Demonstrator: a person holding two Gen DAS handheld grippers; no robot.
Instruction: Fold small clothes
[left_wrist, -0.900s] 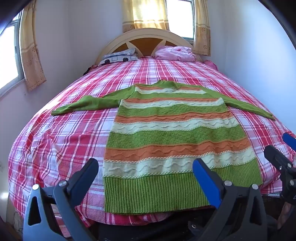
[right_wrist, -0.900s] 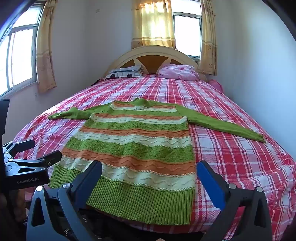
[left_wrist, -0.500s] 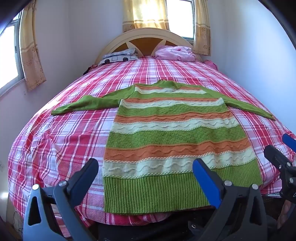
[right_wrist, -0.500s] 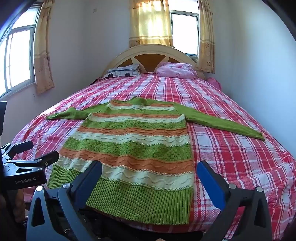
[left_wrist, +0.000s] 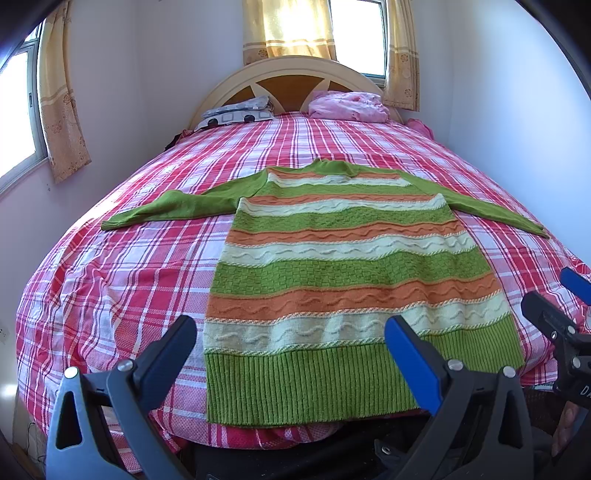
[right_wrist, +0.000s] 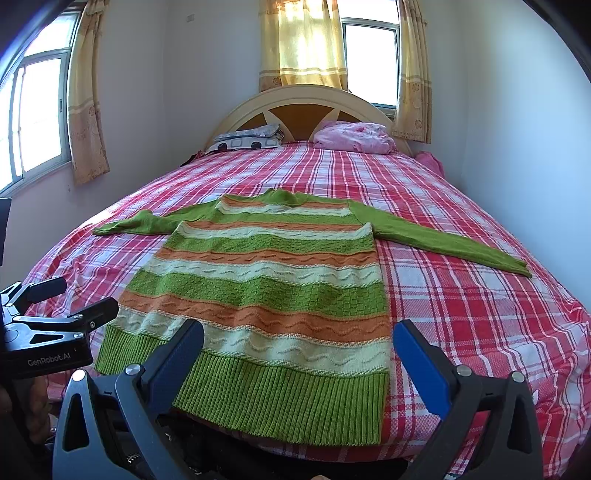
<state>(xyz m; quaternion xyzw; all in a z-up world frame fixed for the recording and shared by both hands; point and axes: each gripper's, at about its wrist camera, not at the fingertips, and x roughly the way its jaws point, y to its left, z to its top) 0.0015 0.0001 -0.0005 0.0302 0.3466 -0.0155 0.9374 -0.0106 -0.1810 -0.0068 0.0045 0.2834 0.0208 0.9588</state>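
Note:
A green, orange and cream striped knit sweater (left_wrist: 340, 280) lies flat on the bed with both sleeves spread out sideways; it also shows in the right wrist view (right_wrist: 269, 288). Its green ribbed hem is at the near bed edge. My left gripper (left_wrist: 291, 343) is open and empty, hovering just before the hem. My right gripper (right_wrist: 299, 347) is open and empty, also just before the hem, towards its right half. The right gripper shows at the right edge of the left wrist view (left_wrist: 561, 325), and the left gripper at the left edge of the right wrist view (right_wrist: 55, 317).
The bed has a red and white plaid sheet (left_wrist: 122, 280), (right_wrist: 480, 295). A patterned pillow (right_wrist: 251, 136) and a pink bundle (right_wrist: 354, 136) lie by the cream headboard (right_wrist: 306, 99). Walls stand close on both sides, with curtained windows.
The right wrist view has shifted slightly, so the sweater sits a little lower and more to the left. The left gripper has barely moved. Both stay open.

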